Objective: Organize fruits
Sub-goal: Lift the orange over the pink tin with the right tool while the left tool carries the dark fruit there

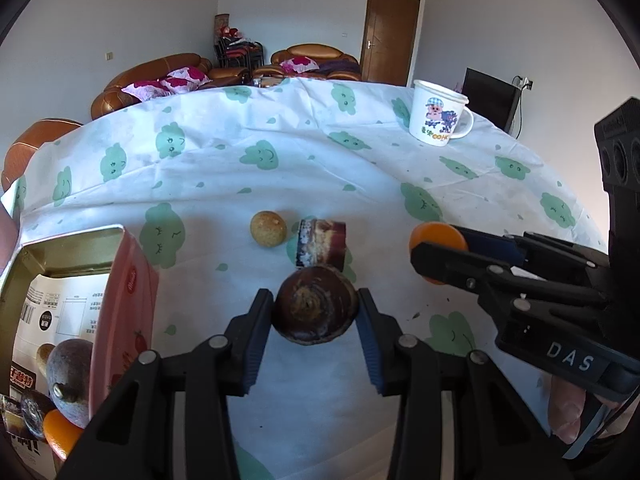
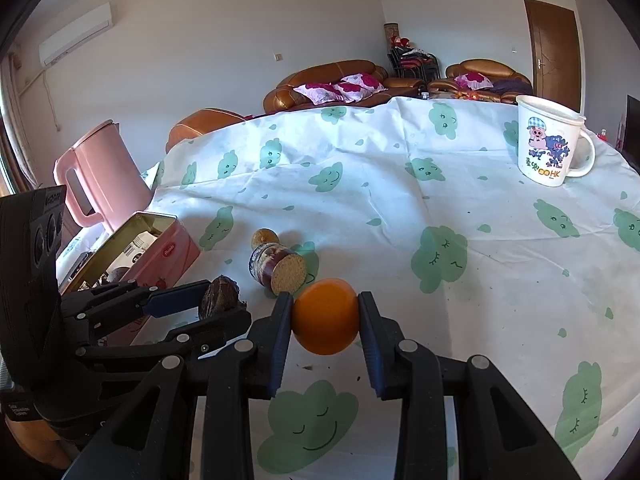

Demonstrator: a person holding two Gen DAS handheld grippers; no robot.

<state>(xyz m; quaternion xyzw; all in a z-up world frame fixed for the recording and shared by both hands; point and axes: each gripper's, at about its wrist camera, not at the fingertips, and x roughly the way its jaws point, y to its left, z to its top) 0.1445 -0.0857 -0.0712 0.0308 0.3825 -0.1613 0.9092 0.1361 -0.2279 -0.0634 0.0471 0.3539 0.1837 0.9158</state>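
Note:
My left gripper [image 1: 316, 298] is shut on a dark brown round fruit [image 1: 316, 312], its blue pads pressing both sides just above the cloth. From the right wrist view the same fruit [image 2: 220, 298] shows between the left gripper's fingers [image 2: 176, 300]. My right gripper [image 2: 325, 314] is shut on an orange [image 2: 326, 320], also seen at the right of the left wrist view as the orange [image 1: 438, 238]. A small tan round fruit [image 1: 268, 228] and a short piece of sugarcane [image 1: 322, 246] lie on the cloth just beyond.
An open pink tin box [image 1: 124, 300] at the left holds a grey-brown fruit [image 1: 70, 376], an orange [image 1: 60, 432] and a printed card. A pink kettle [image 2: 100, 172] stands behind it. A cartoon mug [image 2: 550, 140] stands far right on the cloud-print tablecloth [image 2: 440, 184].

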